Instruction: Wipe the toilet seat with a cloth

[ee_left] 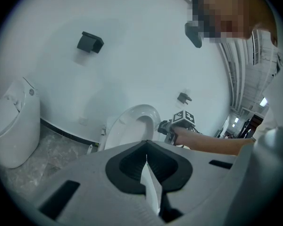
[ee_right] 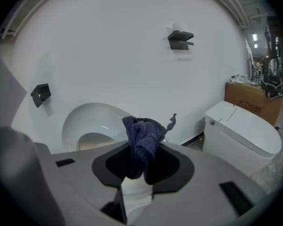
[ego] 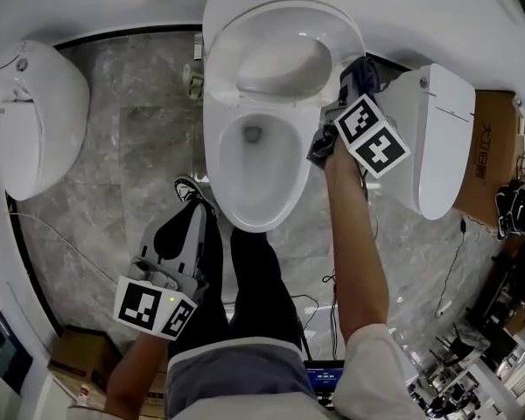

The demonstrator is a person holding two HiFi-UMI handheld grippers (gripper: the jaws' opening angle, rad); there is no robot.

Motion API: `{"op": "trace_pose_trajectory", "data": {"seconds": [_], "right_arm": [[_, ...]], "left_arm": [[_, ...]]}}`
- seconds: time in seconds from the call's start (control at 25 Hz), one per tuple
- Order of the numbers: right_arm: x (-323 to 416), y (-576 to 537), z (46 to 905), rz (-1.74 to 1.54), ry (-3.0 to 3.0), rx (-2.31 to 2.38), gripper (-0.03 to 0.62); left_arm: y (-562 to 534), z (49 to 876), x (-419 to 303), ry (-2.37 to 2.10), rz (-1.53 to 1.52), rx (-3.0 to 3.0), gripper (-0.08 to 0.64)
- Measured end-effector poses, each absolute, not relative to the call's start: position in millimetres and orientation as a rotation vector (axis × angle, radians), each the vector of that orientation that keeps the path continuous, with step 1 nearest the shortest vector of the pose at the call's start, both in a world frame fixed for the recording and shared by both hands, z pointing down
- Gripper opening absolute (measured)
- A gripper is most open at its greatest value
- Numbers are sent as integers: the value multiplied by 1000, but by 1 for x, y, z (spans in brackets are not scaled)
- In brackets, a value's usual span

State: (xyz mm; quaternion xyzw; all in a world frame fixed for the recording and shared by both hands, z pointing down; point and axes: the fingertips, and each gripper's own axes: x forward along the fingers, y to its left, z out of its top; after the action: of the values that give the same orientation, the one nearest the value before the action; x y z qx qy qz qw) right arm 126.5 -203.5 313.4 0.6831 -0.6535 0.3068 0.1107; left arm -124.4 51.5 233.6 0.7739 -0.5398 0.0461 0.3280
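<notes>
**Right tool gripping the cloth beside the toilet's lid**

The toilet (ego: 245, 191) is standing open on the grey stone floor (ego: 140, 147), with its lid (ego: 284, 55) raised against the wall and its seat (ego: 220, 147) down. A second toilet (ego: 35, 112) is sitting to its left, a third toilet (ego: 437, 138) to its right, and a cardboard box (ego: 488, 151) further right. The person's legs (ego: 245, 278) are standing at the toilet's front. The right tool (ego: 354, 81) is hovering at the toilet's right edge beside the lid, clamped on a bunched dark blue cloth (ee_right: 142, 142); whether the cloth is touching the seat is unclear. The left tool (ego: 179, 234) is hanging left of the toilet's front, its jaws pressed together and holding nothing.
</notes>
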Motion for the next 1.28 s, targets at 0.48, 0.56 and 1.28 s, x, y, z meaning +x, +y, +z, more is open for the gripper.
{"op": "trace_pose_trajectory", "data": {"seconds": [0.48, 0.56, 1.28], "right_arm": [[98, -226, 305, 733, -1933, 1944, 98], [96, -226, 303, 701, -1930, 1934, 100], [63, -231, 276, 393, -1929, 1823, 109]], "left_arm": [[45, 246, -149, -1440, 96, 1973, 9], [45, 247, -153, -1443, 96, 1964, 9], [52, 251, -170, -1460, 89, 1939, 9]]}}
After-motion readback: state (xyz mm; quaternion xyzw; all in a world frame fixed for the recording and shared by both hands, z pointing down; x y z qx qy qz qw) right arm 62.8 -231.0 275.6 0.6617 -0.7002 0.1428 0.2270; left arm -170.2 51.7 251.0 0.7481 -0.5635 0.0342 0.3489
